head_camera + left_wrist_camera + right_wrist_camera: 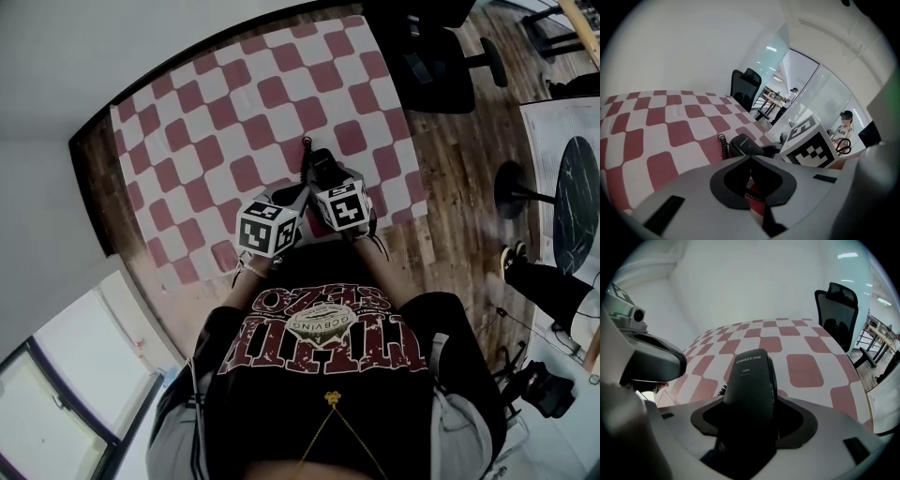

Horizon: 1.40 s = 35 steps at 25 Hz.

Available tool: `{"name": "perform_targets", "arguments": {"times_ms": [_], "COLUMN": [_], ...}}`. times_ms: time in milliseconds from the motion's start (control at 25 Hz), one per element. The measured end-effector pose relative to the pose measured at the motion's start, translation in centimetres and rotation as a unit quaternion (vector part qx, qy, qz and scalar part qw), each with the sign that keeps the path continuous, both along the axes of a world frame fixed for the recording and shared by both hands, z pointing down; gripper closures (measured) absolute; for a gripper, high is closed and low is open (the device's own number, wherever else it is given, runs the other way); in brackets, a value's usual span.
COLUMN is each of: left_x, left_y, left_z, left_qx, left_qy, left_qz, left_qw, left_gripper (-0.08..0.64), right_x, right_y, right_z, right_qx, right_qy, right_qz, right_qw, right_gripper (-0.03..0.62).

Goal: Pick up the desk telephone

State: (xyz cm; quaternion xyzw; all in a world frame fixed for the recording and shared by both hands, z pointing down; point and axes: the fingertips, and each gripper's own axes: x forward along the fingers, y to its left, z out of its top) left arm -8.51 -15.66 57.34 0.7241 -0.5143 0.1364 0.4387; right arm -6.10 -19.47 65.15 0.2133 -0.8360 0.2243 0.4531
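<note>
The black telephone handset (750, 380) stands lengthwise between the jaws of my right gripper (752, 425), which is shut on it. In the head view the handset (317, 165) pokes out ahead of the right gripper (326, 183), over the near edge of the checked table. My left gripper (289, 202) sits close beside it on the left. Its dark pads (736, 180) meet in the left gripper view, and a bit of coiled cord (723, 146) shows by the handset (746, 144). The telephone's base is not visible.
The table carries a red-and-white checked cloth (234, 122) with a dark rim (89, 173). A black office chair (436, 61) stands at the far right corner. Wooden floor (459, 187) lies to the right, where a person's leg and shoe (525, 272) show.
</note>
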Motion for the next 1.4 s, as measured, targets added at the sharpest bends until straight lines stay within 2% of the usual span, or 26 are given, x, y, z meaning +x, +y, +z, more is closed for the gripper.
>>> {"name": "perform_targets", "arguments": {"times_ms": [280, 560, 800, 1400], "left_x": [0.2, 0.7, 0.3, -0.9], "left_y": [0.3, 0.5, 0.7, 1.1], "left_z": [1.0, 1.1, 0.9, 1.2], "left_qx": [-0.01, -0.01, -0.008, -0.011], "left_qy": [-0.005, -0.002, -0.003, -0.002], "left_qz": [0.001, 0.008, -0.011, -0.059], "left_qw": [0.9999, 0.9999, 0.9999, 0.9982], "left_gripper": [0.552, 0.552, 0.552, 0.552], "right_x": [0.1, 0.2, 0.5, 0.7], "right_y": [0.0, 0.0, -0.2, -0.1], "right_z": [0.0, -0.1, -0.4, -0.4], "right_qx": [0.017, 0.013, 0.0, -0.028], "right_qy": [0.0, -0.006, -0.029, -0.029], "right_qz": [-0.009, -0.008, 0.012, -0.015], "right_qw": [1.0, 1.0, 1.0, 0.999], "right_gripper": [0.308, 0.308, 0.308, 0.308]}}
